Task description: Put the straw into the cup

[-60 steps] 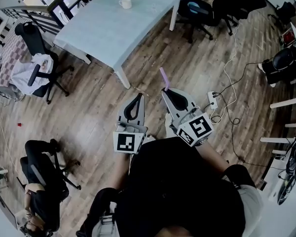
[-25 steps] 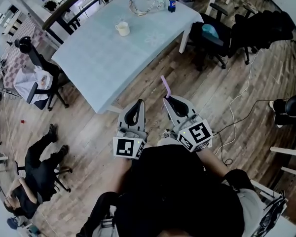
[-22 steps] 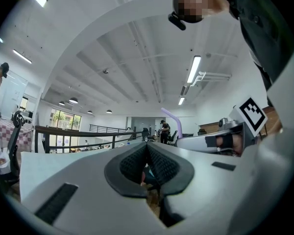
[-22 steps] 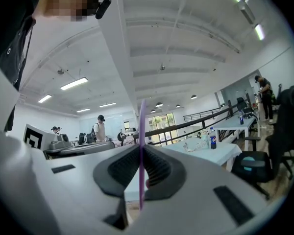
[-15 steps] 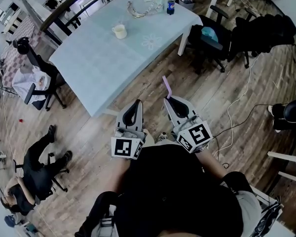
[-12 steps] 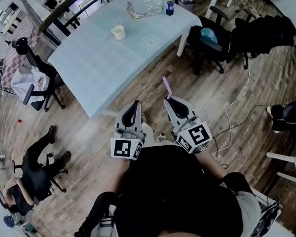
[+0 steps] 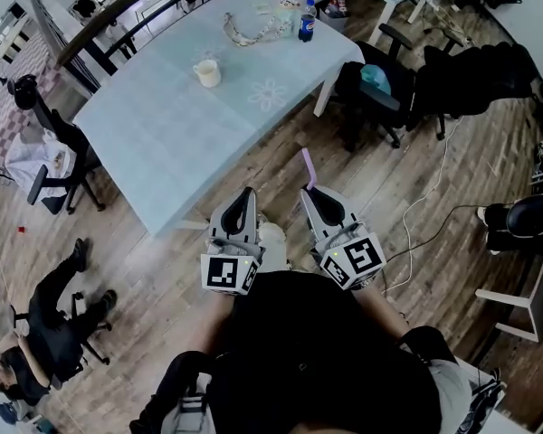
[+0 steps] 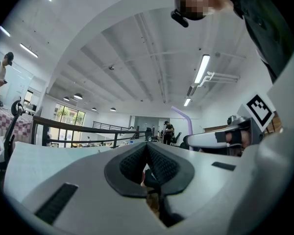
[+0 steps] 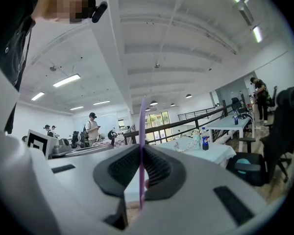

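Note:
A white cup [image 7: 206, 73] stands on the pale blue table [image 7: 163, 125], far ahead of both grippers. My right gripper [image 7: 309, 193] is shut on a purple straw [image 7: 308, 167], which sticks up past its tip. In the right gripper view the straw [image 9: 142, 131] runs upright between the closed pads of that gripper [image 9: 141, 148]. My left gripper [image 7: 247, 194] is held beside it over the wooden floor, shut with nothing in it. The left gripper view shows its pads [image 8: 147, 146] pressed together and the straw [image 8: 183, 119] off to the right.
A dark bottle [image 7: 306, 21] and a clear plastic heap [image 7: 253, 30] sit at the table's far end. Black office chairs [image 7: 380, 80] stand right of the table, another chair [image 7: 45, 165] to its left. A seated person [image 7: 45, 306] is at lower left. A cable [image 7: 416, 215] lies on the floor.
The table, with the cup on it, has come closer to me and shifted left in the head view. Both grippers keep the same pose, the straw still held in the right one.

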{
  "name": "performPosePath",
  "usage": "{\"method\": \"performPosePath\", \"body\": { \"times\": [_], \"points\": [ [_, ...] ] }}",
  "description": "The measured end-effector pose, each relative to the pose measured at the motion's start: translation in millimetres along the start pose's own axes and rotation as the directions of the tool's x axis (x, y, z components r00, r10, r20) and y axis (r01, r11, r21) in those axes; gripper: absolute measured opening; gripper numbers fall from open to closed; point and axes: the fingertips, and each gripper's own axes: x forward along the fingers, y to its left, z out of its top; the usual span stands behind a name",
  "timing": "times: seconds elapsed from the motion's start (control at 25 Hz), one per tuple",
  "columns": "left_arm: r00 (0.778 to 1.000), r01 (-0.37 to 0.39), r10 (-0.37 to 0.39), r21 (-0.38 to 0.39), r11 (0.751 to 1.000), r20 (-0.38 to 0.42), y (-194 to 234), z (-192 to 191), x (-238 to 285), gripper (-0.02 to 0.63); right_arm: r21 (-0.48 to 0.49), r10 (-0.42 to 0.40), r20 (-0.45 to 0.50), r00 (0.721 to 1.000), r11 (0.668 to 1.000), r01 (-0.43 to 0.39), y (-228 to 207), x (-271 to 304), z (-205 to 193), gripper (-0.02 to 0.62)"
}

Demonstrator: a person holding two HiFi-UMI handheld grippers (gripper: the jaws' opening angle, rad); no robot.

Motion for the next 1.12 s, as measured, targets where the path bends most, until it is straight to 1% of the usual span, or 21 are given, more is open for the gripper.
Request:
{"method": "performPosePath", "body": {
  "times": [0.2, 0.36, 0.52, 0.76, 0.88, 1.12],
  "points": [
    [1.0, 0.009, -0.009, -0.02, 1.0, 0.014, 22, 0, 46, 0.014, -0.034, 0.014, -0.033, 0.999, 0.999, -0.016, -21, 42, 8, 0.029],
    [1.0, 0.014, -0.013, -0.028, 1.0, 0.028, 48, 6, 76, 0.014, -0.03, 0.011, -0.043, 0.999, 0.999, -0.012, -39, 81, 15, 0.029],
    [1.0, -0.002, 0.003, -0.021, 1.0, 0.028, 77, 11, 105, 0.014, -0.033, 0.021, -0.047, 0.999, 0.999, -0.022, -51, 117, 23, 0.029],
    [0.999, -0.02, 0.021, -0.021, 1.0, 0.043, 121, 22, 141, 0.014, -0.041, 0.047, -0.04, 0.998, 0.998, -0.049, -59, 175, 40, 0.029],
    [0.998, -0.026, 0.026, -0.008, 1.0, 0.049, 143, 27, 156, 0.012, -0.043, 0.062, -0.035, 0.997, 0.997, -0.064, -62, 203, 46, 0.029],
    [0.995, -0.058, 0.058, -0.01, 0.998, 0.079, 180, 39, 174, 0.014, -0.051, 0.087, -0.041, 0.995, 0.995, -0.089, -64, 245, 52, 0.029]
  ]
}}
